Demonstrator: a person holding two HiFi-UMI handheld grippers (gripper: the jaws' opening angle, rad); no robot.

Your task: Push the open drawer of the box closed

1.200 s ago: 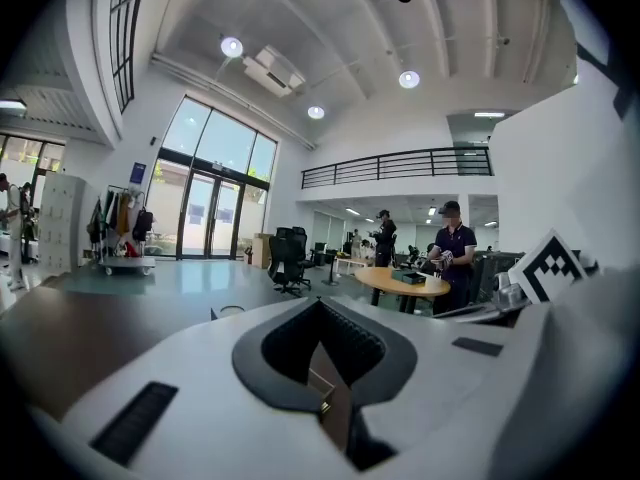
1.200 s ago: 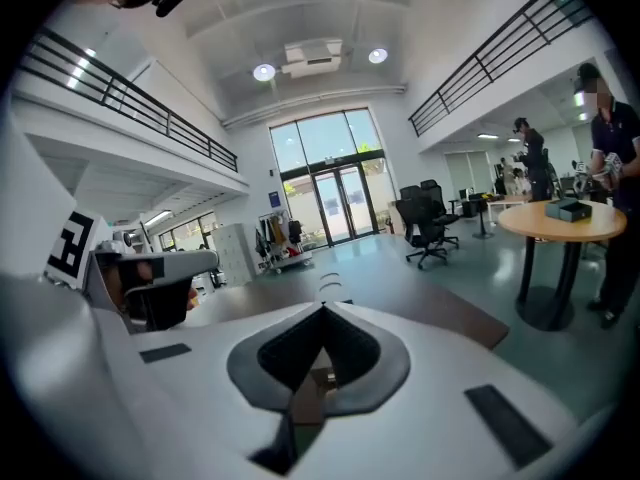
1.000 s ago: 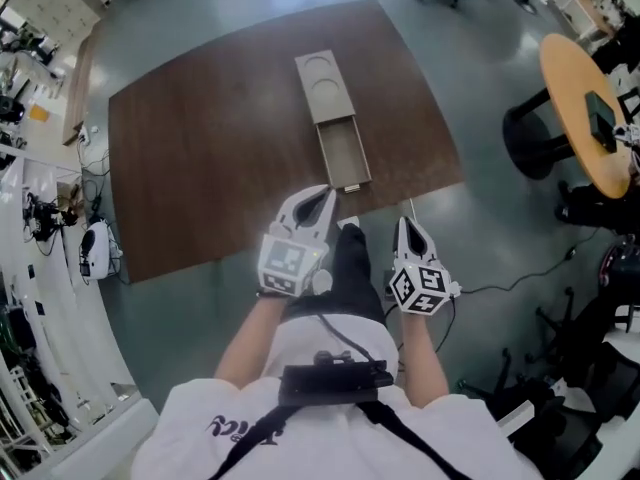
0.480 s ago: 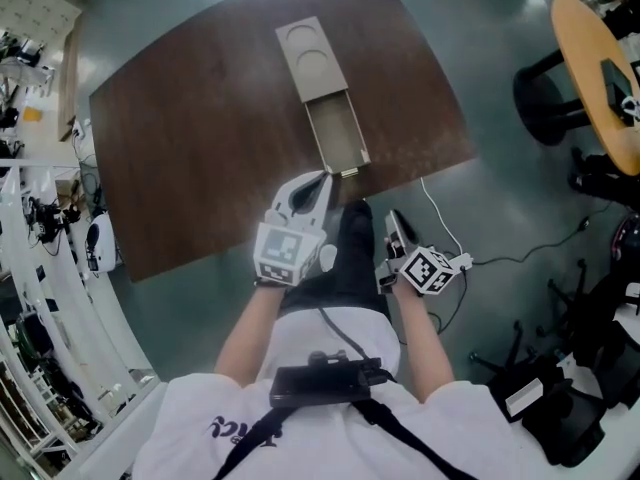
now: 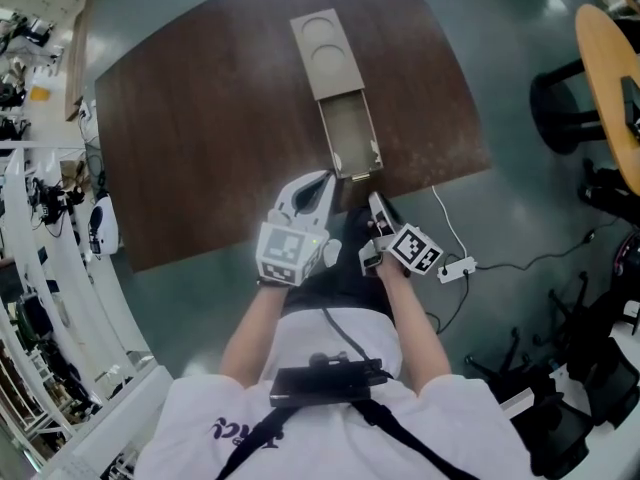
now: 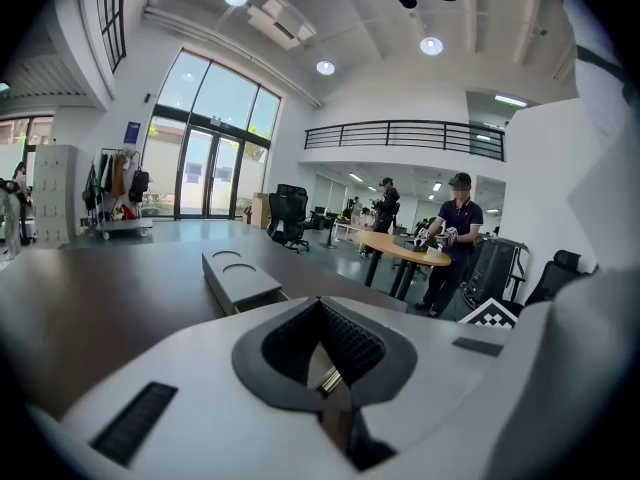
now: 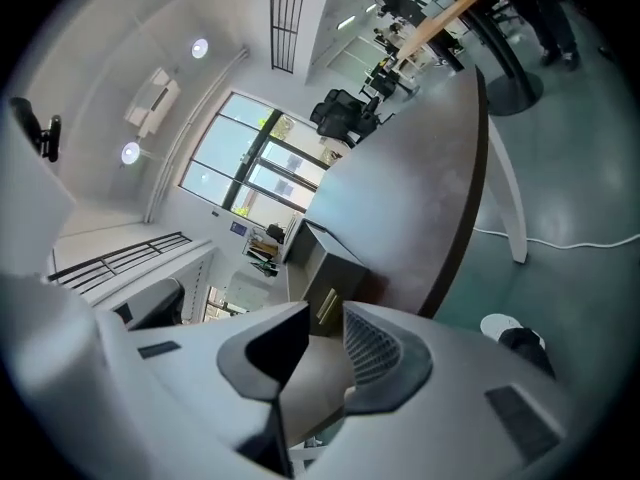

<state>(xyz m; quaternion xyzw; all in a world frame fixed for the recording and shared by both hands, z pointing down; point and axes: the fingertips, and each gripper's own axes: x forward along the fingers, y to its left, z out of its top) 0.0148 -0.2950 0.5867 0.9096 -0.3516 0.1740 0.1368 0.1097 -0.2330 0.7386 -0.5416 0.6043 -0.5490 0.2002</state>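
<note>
Approach step: am aiming right gripper [image 5: 373, 204], jaws opening, empty, at drawer [image 5: 352, 138] front; left gripper [image 5: 322, 181] idling, pinched together; straight push coming next.

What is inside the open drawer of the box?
The drawer shows only its bare bottom, with no contents visible. Its rear end, under the box, is covered.

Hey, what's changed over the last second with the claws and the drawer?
The right claw swung in from beside the leg toward the drawer front, rolling over as it went. Its jaws are opening, with nothing between them. The left claw stayed put, shut, by the table edge, and the drawer stayed open.
</note>
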